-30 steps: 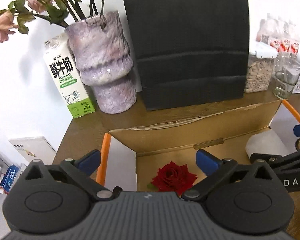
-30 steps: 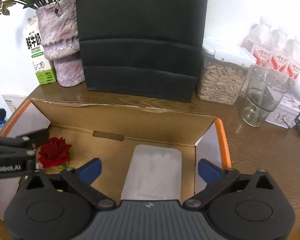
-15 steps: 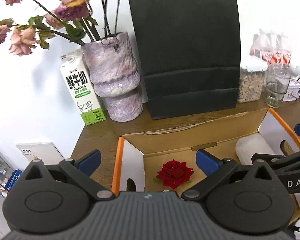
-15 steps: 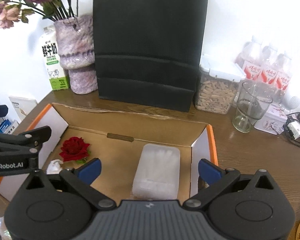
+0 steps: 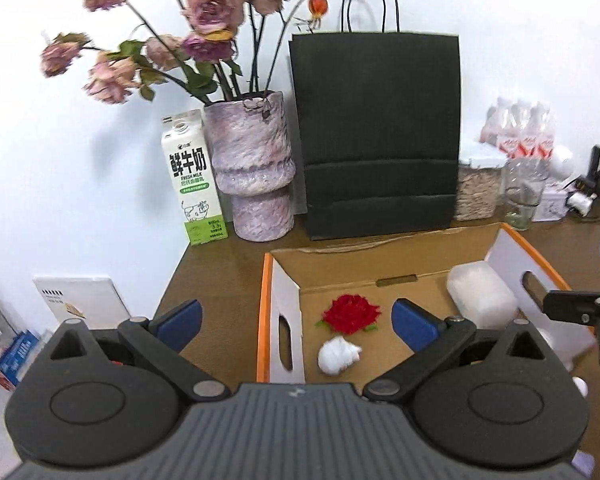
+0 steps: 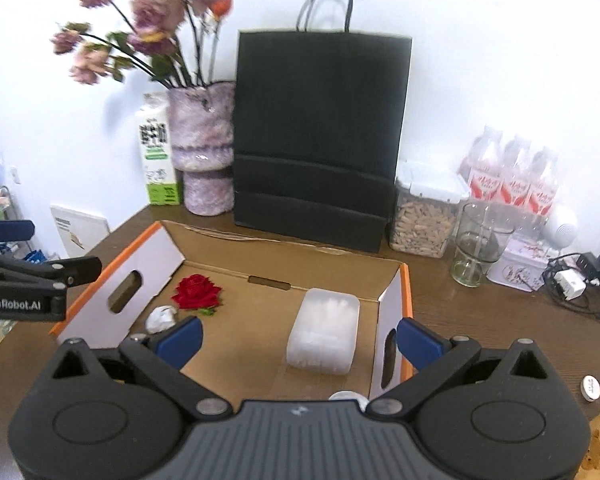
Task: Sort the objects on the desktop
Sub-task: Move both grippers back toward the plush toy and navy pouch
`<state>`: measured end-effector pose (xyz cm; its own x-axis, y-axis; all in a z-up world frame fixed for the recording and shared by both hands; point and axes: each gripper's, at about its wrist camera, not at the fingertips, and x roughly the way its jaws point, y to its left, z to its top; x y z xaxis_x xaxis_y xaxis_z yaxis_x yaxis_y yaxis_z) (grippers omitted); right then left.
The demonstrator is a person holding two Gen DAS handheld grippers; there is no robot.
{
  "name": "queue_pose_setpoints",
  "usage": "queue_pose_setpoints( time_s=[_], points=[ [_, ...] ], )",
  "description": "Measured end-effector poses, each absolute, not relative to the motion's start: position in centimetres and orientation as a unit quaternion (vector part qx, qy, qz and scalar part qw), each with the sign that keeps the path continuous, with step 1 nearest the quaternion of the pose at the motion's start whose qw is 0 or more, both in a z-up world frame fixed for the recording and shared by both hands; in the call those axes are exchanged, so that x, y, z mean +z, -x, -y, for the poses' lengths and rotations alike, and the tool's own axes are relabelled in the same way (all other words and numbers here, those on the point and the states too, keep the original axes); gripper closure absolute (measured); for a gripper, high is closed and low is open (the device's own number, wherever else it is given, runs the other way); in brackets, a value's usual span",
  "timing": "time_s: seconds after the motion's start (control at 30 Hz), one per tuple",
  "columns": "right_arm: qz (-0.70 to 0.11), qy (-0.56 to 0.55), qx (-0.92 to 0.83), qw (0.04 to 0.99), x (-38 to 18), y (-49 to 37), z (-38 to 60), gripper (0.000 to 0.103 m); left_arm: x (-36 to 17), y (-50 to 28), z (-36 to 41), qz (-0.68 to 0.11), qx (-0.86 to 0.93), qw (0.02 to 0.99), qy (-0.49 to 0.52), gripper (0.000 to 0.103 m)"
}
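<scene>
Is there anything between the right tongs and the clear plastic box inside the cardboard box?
Nothing visible stands in the way. The right tongs are open above the near side of the cardboard box, and the clear plastic box lies just ahead, uncovered.

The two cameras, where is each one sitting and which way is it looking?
Left wrist: sits on the left gripper, above the cardboard box's left end, facing the wall; its own open blue-tipped fingers show.
Right wrist: sits on the right gripper, above the box's right end, facing the wall; its own open fingers show.
Shared: red rose, black bag, and each other's gripper at the edge.
</scene>
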<state>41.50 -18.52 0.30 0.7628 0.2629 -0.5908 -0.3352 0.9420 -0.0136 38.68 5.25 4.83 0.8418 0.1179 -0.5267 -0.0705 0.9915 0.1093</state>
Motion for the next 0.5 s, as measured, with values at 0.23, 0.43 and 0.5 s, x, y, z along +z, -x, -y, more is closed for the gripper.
queue_pose_setpoints(
  time_s=[0.23, 0.43, 0.5],
  points=[
    [-0.284, 0.064, 0.183, 0.939, -1.0, -35.2, 20.2, 0.000, 3.9, -32.4, -5.7, -0.244, 0.043, 0.968, -0.042, 0.000],
    [-0.276, 0.064, 0.193, 0.939, -2.7, -29.6, 21.4, 0.000, 2.6, -26.9, -5.5, -0.222, 0.046, 0.973, -0.055, 0.000],
    [-0.276, 0.059, 0.193, 0.940, -3.4, -27.9, 21.8, 0.000, 1.9, -25.3, -5.3, -0.217, 0.049, 0.973, -0.054, 0.000]
  ],
)
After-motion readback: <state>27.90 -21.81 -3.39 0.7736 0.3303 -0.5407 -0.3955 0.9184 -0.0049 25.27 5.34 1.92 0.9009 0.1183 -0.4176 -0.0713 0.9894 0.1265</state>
